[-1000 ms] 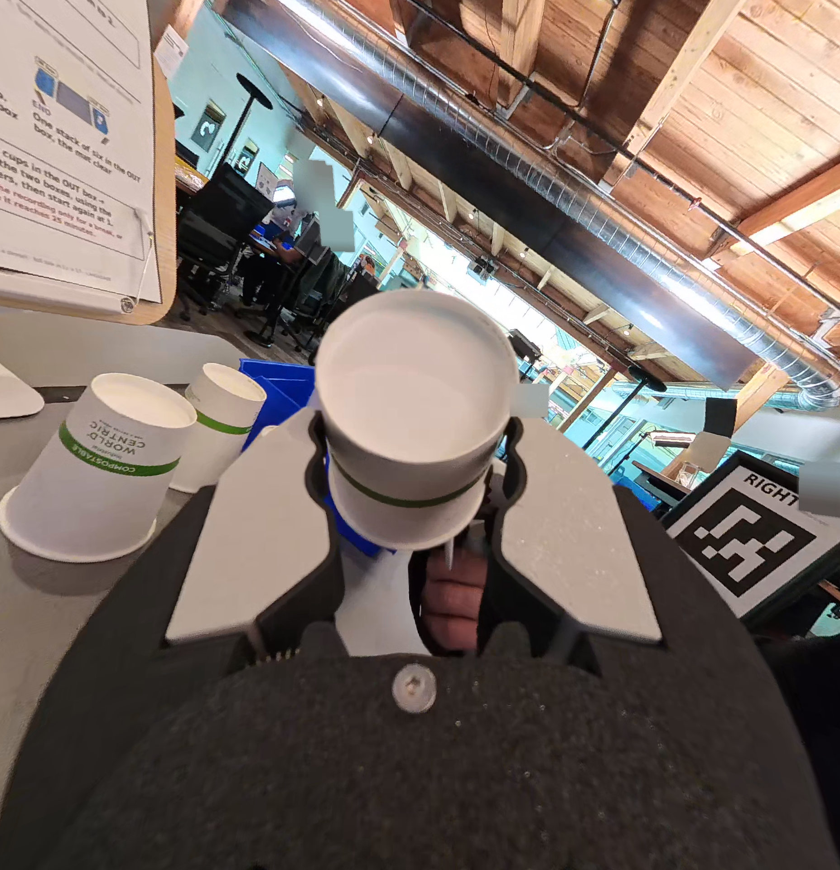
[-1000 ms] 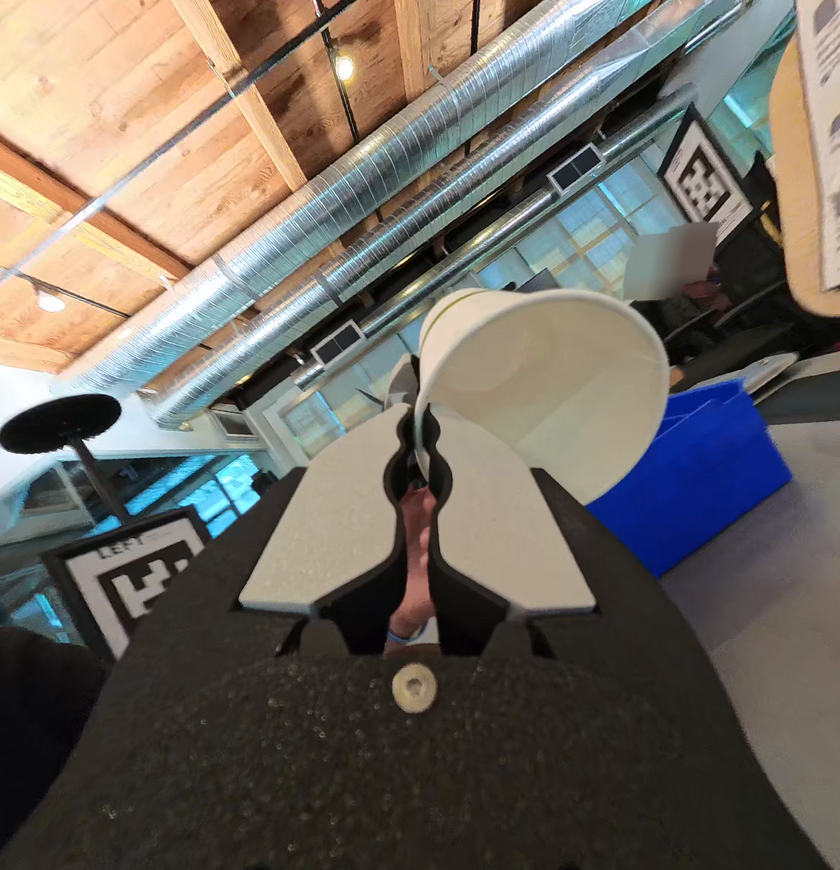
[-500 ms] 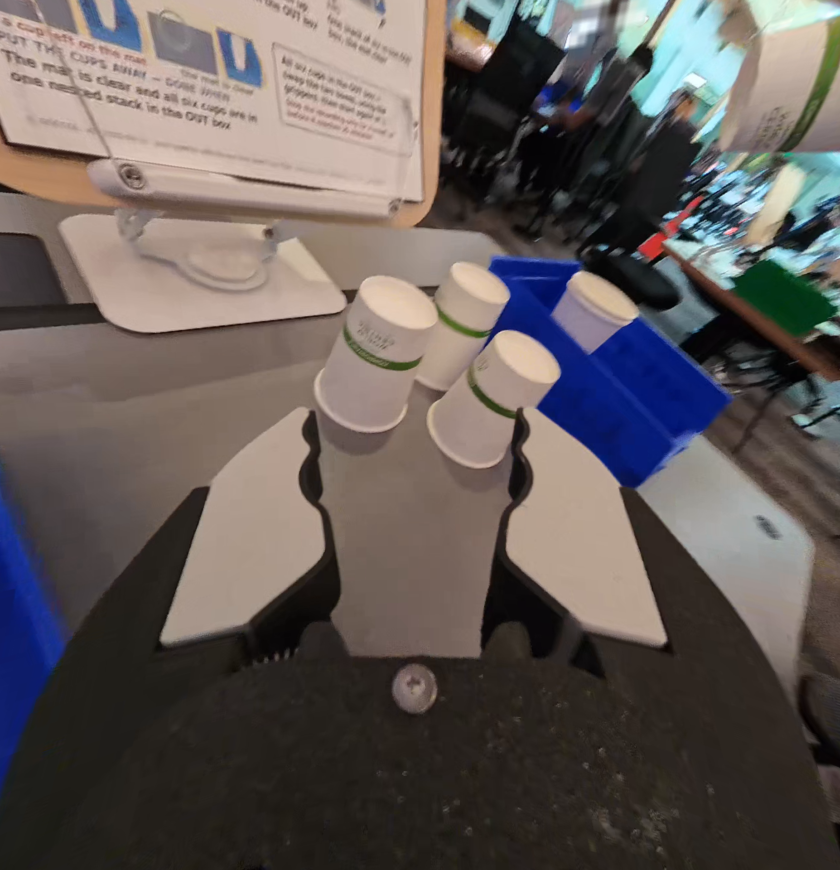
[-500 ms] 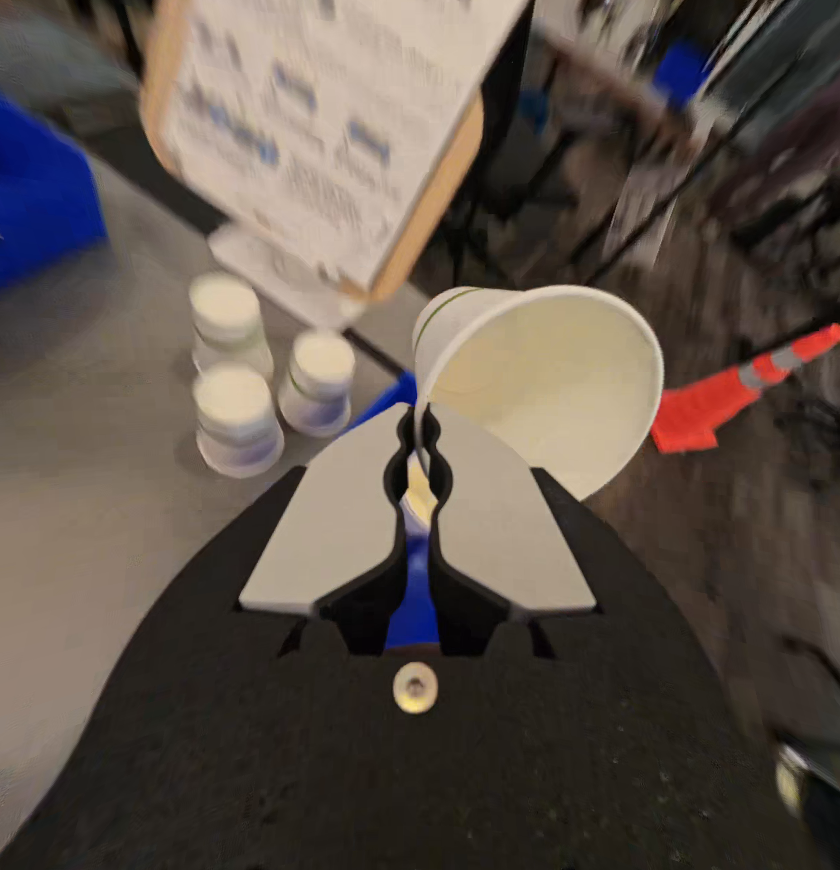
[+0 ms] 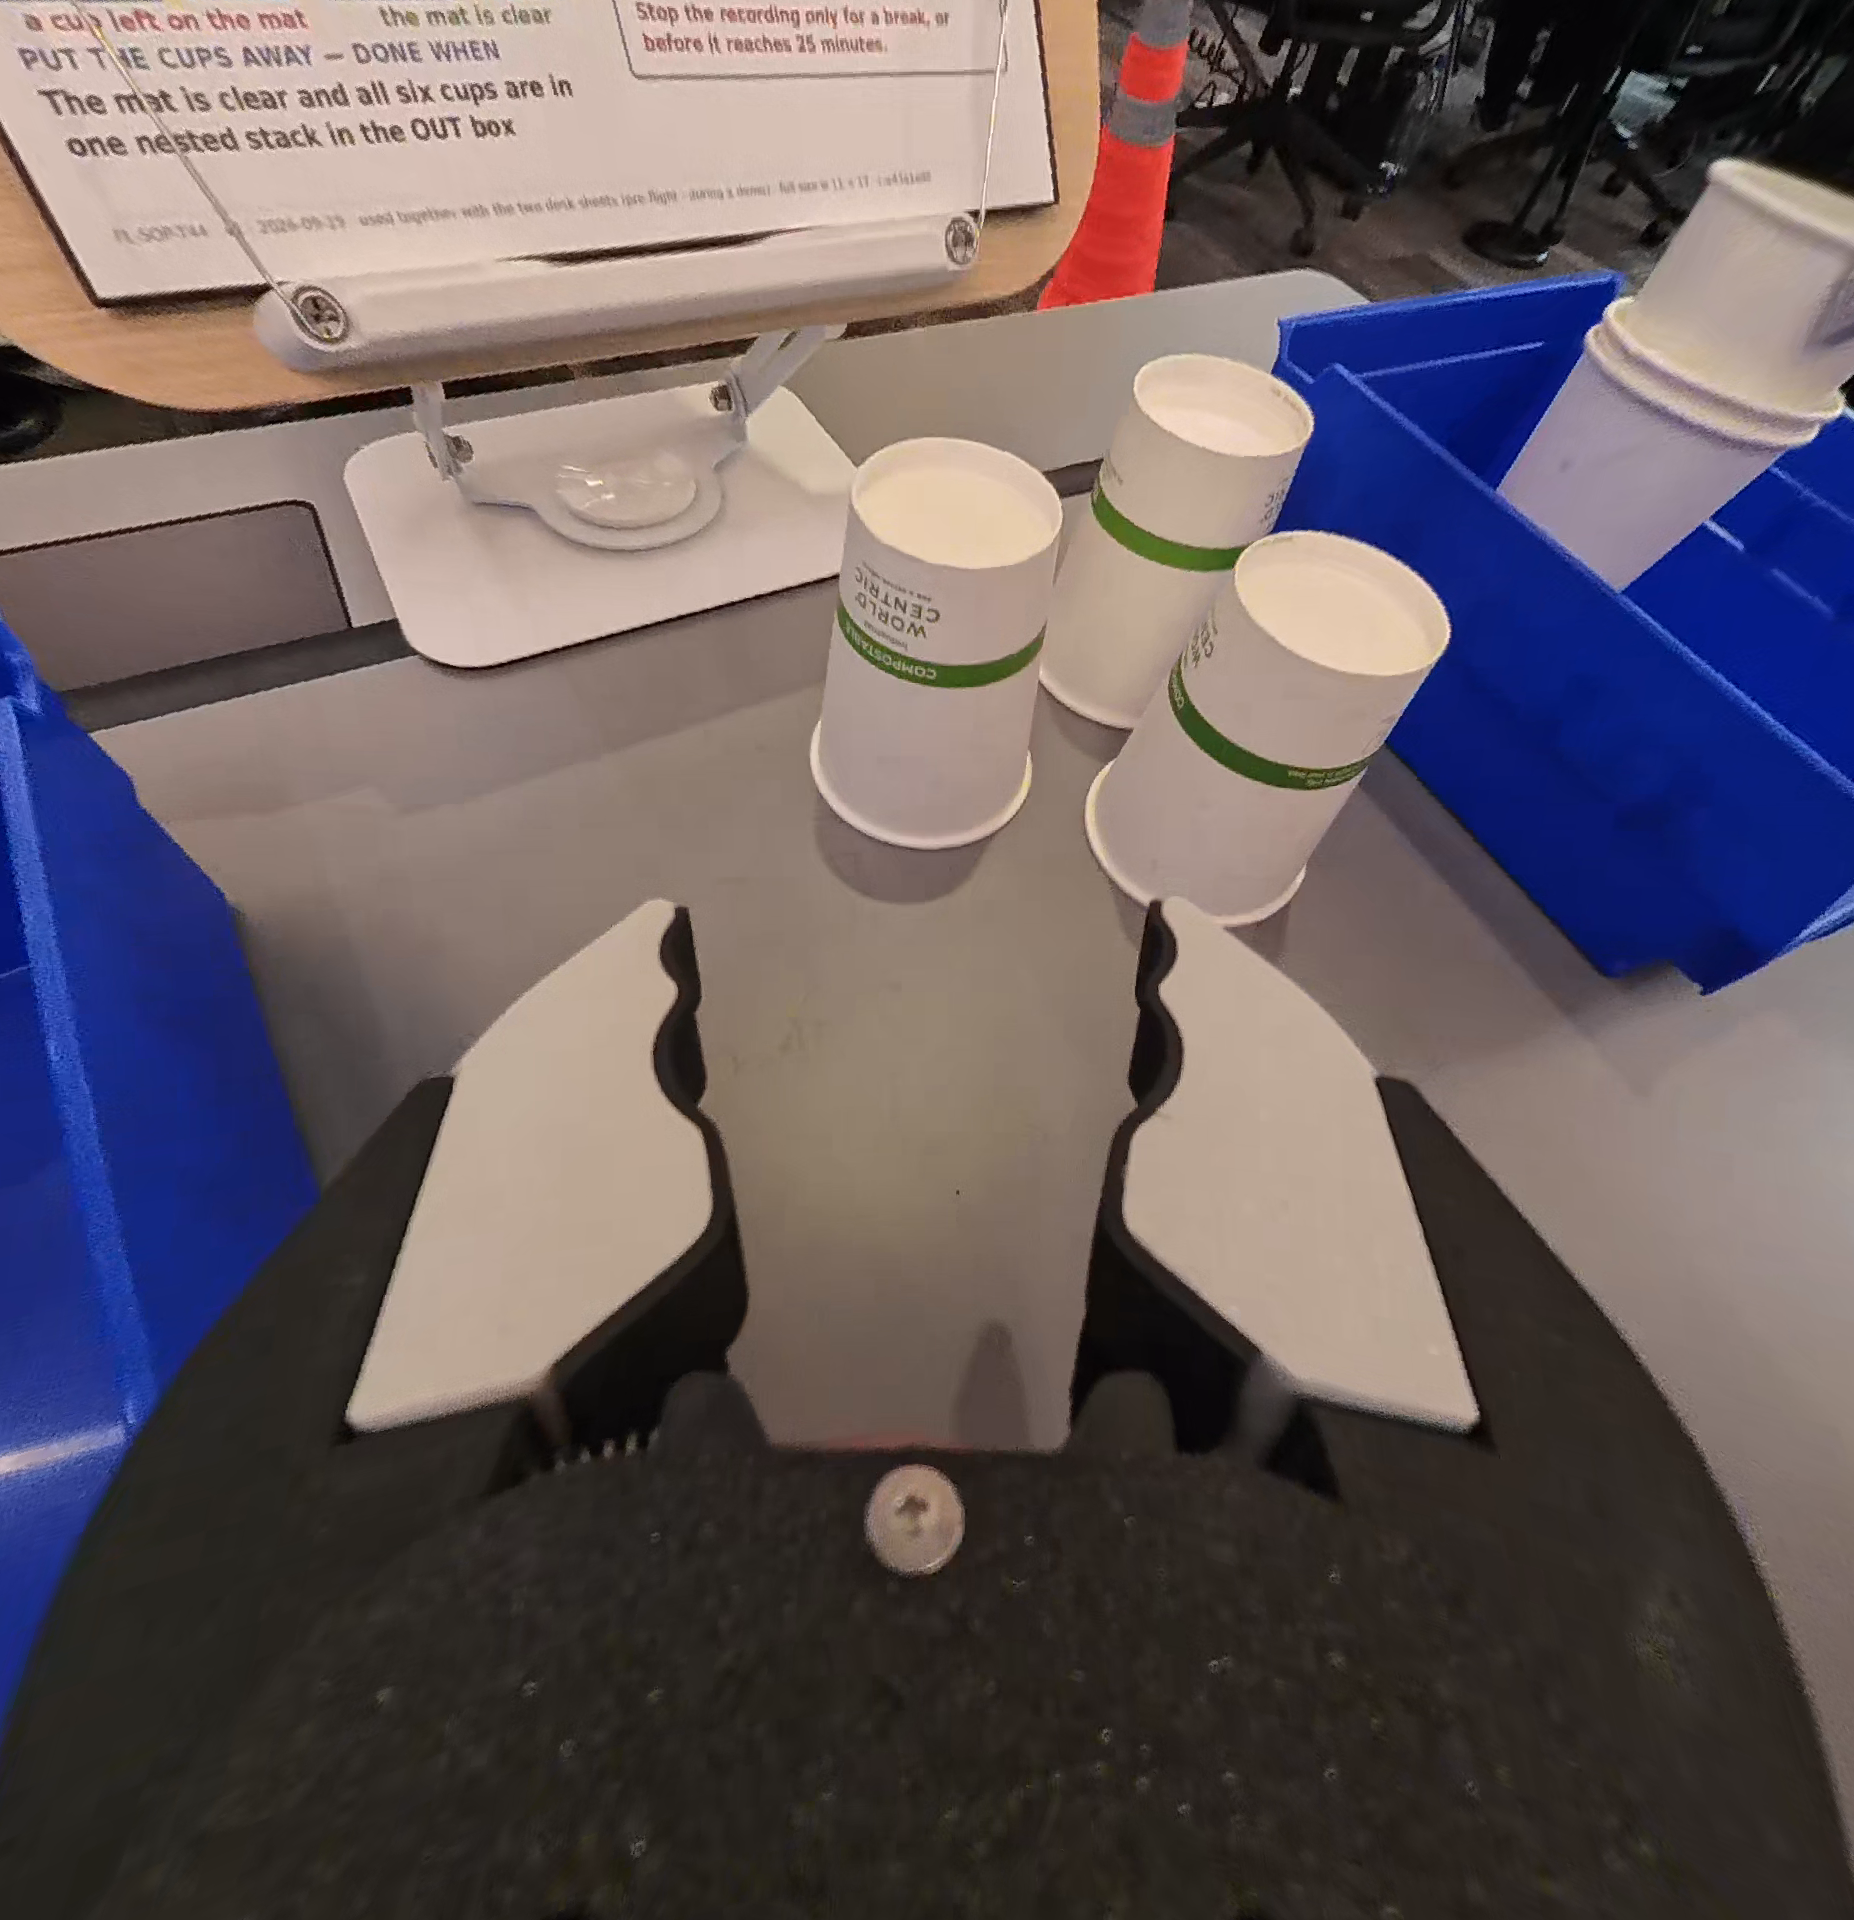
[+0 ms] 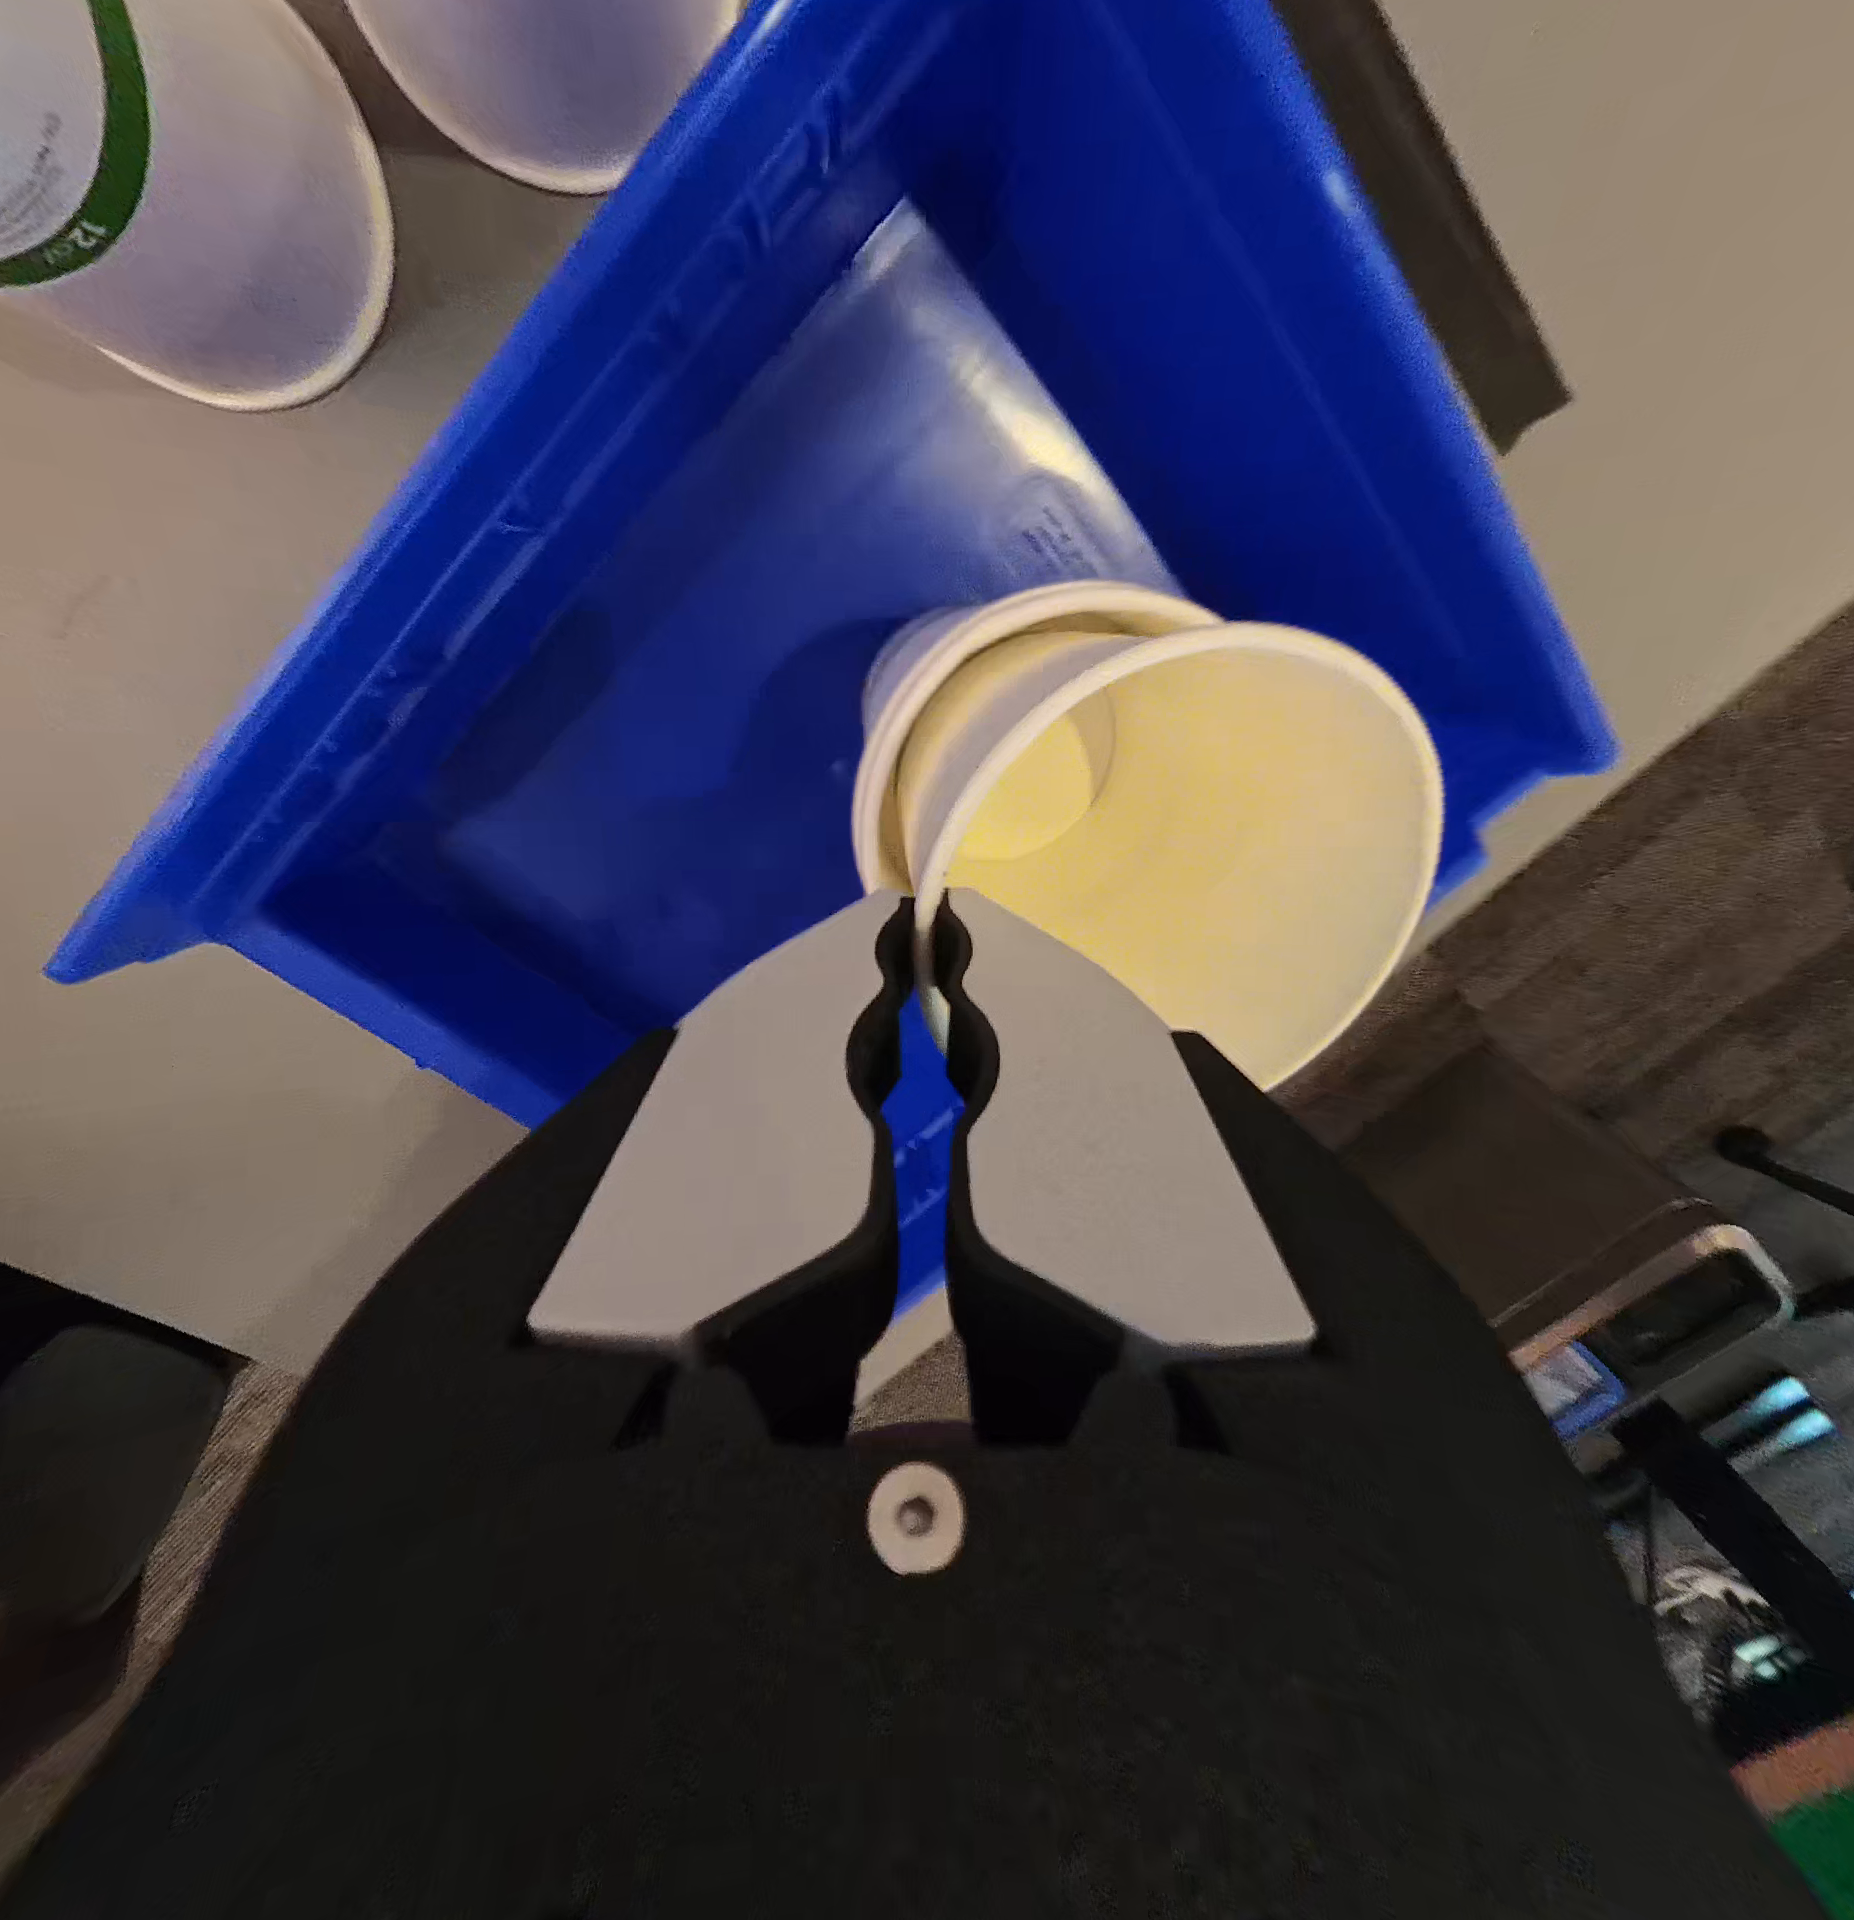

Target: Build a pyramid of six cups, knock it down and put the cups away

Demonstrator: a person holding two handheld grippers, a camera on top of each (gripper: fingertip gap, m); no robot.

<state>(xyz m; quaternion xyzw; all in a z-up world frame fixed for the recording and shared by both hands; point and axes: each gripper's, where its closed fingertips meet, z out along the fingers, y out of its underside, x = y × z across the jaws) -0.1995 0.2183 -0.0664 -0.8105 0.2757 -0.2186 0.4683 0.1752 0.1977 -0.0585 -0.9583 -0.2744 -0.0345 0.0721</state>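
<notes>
Nesting stage: we are putting the cups away; the pyramid step looks finished, as we judge.
Done: a nested stack of paper cups (image 5: pixel 1671 416) stands in the blue bin (image 5: pixel 1588 727) on the right.
Left: three upside-down cups (image 5: pixel 933 644) with green bands stand close together on the grey mat (image 5: pixel 590 810), just beside the bin.
Right gripper (image 6: pixel 925 914): its jaws are pressed on the rim of the top cup (image 6: pixel 1214 821), which sits tilted in the stack.
Left gripper (image 5: pixel 918 935): its jaws are spread wide and hold nothing, and it hovers over the mat near the three cups.
Other things: a second blue bin (image 5: pixel 61 1039) at the left and an instruction board (image 5: pixel 549 156) on a stand behind.
</notes>
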